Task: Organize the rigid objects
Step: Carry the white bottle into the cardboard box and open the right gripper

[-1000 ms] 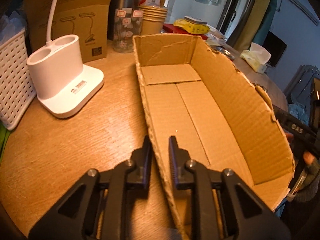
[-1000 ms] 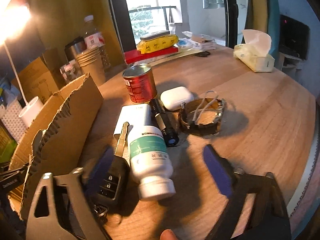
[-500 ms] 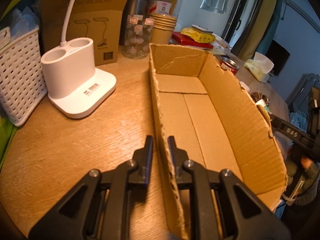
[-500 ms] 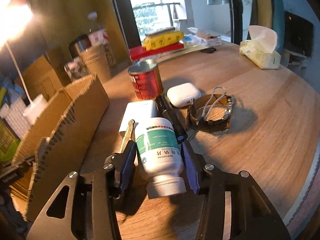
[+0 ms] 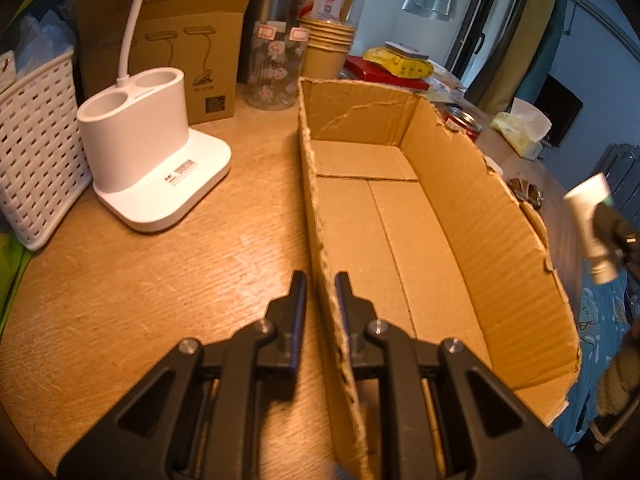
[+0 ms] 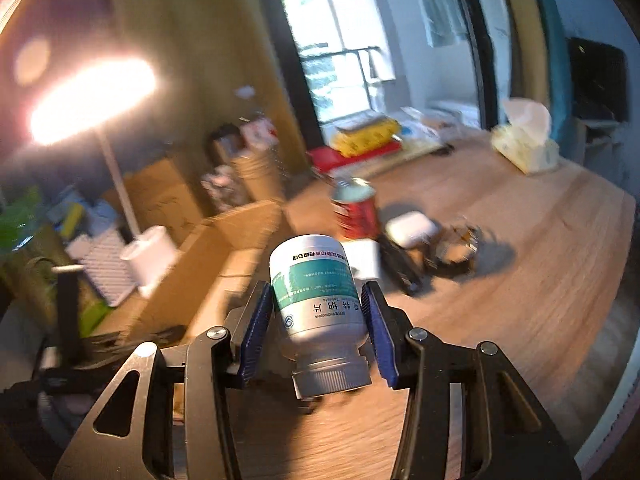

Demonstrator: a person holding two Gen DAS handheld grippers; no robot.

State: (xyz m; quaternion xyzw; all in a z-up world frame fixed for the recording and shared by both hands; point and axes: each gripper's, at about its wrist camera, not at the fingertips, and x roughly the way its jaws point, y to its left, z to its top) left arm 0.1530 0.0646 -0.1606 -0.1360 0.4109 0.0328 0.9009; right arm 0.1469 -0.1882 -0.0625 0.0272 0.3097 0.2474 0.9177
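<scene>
Where a second ago it lay on the wooden worktop (image 6: 540,280), white green-labelled pill bottle (image 6: 318,300) now aloft, clamped between right gripper (image 6: 318,322) fingers, bound for torn cardboard box (image 5: 460,216), its wall pinched by left gripper (image 5: 320,292).

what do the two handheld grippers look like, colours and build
Both share one design. The left gripper has matte black angular linkage arms with triangular cut-outs, silver round pivot pins and narrow tapering fingers faced in dark blue. The right gripper has the same black frame and silver pins; its blue pads look ribbed. No cables or readable markings show.
</scene>
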